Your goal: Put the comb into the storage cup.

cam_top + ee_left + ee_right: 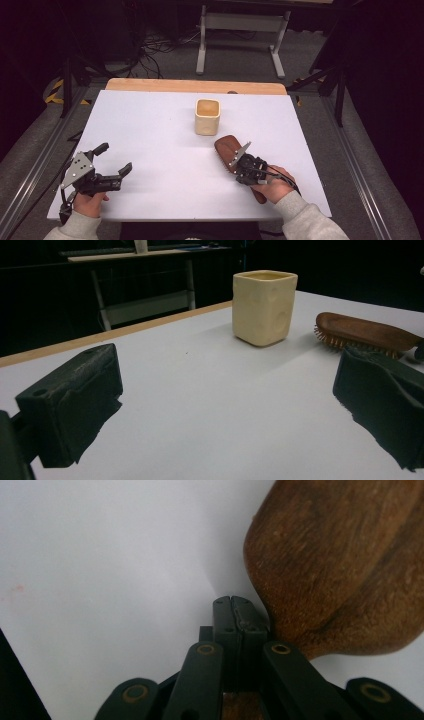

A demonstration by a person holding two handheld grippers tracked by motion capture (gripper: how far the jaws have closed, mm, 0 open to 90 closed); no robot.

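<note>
My right gripper [243, 161] is pinched tight on the brush [229, 150]; its jaws meet flat, with brown wood showing just behind them, so I think I hold it by the handle; the wide wooden head [345, 565] lies low on the white worktop [165, 135], near the cup [207, 116]. I think the brush goes in the cup, so I must lift the head up first, tip it, then go slow; if I push level I could knock the cup over. My left gripper [114, 160] is wide open and holds nothing; it sits well apart; it could steady the cup.
</note>
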